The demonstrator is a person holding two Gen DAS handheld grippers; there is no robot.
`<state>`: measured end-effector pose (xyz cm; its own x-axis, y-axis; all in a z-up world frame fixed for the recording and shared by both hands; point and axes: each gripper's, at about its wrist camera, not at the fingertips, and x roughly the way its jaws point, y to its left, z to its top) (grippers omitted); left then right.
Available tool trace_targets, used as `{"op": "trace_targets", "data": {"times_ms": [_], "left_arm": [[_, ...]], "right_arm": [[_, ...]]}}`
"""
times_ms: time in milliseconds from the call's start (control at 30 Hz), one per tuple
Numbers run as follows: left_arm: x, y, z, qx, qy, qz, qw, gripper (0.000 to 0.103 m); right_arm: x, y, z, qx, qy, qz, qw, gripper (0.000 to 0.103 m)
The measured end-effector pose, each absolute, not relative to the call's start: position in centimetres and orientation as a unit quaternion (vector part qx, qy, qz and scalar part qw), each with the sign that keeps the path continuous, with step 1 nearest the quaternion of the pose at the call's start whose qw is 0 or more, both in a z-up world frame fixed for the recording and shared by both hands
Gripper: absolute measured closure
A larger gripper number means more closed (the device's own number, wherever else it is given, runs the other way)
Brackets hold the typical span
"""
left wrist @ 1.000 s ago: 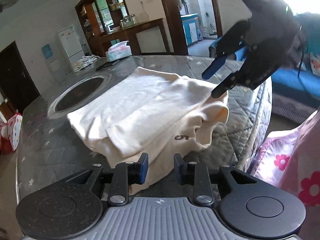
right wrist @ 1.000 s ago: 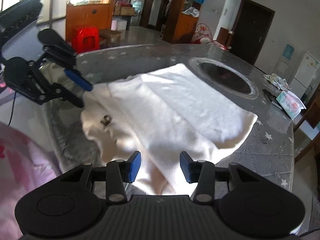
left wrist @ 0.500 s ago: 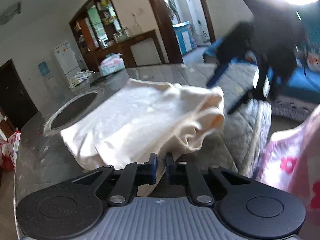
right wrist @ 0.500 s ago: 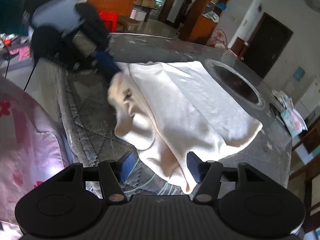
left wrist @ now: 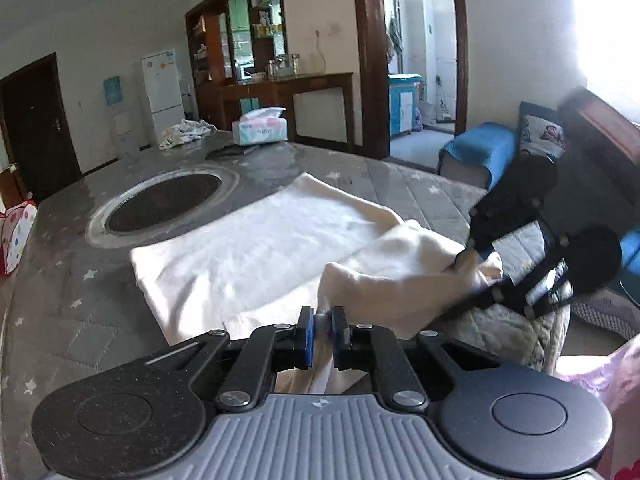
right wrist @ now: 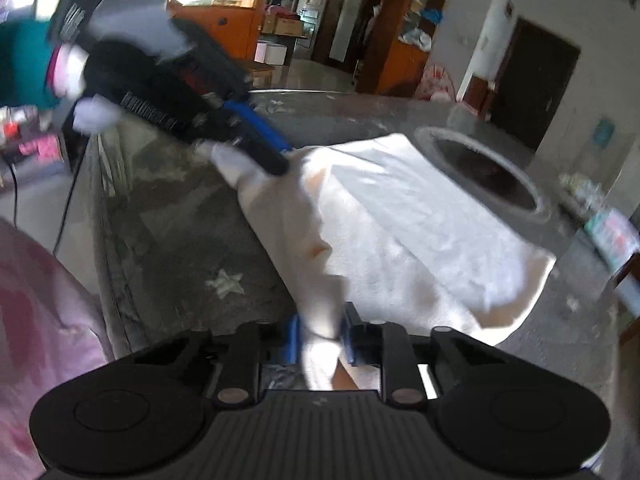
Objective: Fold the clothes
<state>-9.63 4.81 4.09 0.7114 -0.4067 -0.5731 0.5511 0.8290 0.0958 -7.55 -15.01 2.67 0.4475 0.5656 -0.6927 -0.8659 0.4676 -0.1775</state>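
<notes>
Hand-held grippers point(left wrist: 322, 330) point(right wrist: 322, 334) tilted down, apparently pinching garment point(left wrist: 256, 248).

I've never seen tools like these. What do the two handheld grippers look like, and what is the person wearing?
Each gripper, left and right, is matte black with two round discs, riveted linkage bars, a ribbed grey body and blue-padded fingers. A pink floral sleeve shows at the edge.

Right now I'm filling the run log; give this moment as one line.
left gripper: shut on garment | right gripper: jaws just closing, shut on garment | garment: on table
</notes>
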Motion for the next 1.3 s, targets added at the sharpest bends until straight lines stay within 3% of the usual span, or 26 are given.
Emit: {"op": "trace_targets", "data": {"times_ms": [300, 400, 700, 767, 800, 900, 1300], "left_arm": [[-13.2, 4.7, 2.6, 0.194, 0.261, -0.253, 0.911, 0.082], [-14.0, 5.0, 2.2, 0.204, 0.259, -0.246, 0.912, 0.071], [-15.2, 5.1, 0.6, 0.266, 0.249, -0.237, 0.9, 0.07], [-15.3, 5.1, 0.5, 0.272, 0.245, -0.239, 0.899, 0.077], [-15.2, 5.2, 0.4, 0.273, 0.243, -0.239, 0.9, 0.089], [-15.3, 5.6, 0.9, 0.257, 0.238, -0.241, 0.905, 0.096], [-19.8, 7.5, 6.2, 0.177, 0.22, -0.255, 0.925, 0.098]], "right_arm": [[-5.4, -15.6, 3.9, -0.203, 0.324, 0.449, 0.808, 0.091], [-5.2, -15.6, 4.1, -0.198, 0.326, 0.449, 0.808, 0.091], [-5.6, -15.3, 4.4, -0.195, 0.321, 0.442, 0.815, 0.091], [-5.7, -15.3, 4.4, -0.195, 0.318, 0.439, 0.817, 0.092], [-5.7, -15.2, 4.3, -0.196, 0.316, 0.438, 0.819, 0.093], [-6.1, -15.2, 4.3, -0.197, 0.312, 0.437, 0.821, 0.093], [-10.3, -16.9, 8.4, -0.194, 0.285, 0.475, 0.81, 0.094]]}}
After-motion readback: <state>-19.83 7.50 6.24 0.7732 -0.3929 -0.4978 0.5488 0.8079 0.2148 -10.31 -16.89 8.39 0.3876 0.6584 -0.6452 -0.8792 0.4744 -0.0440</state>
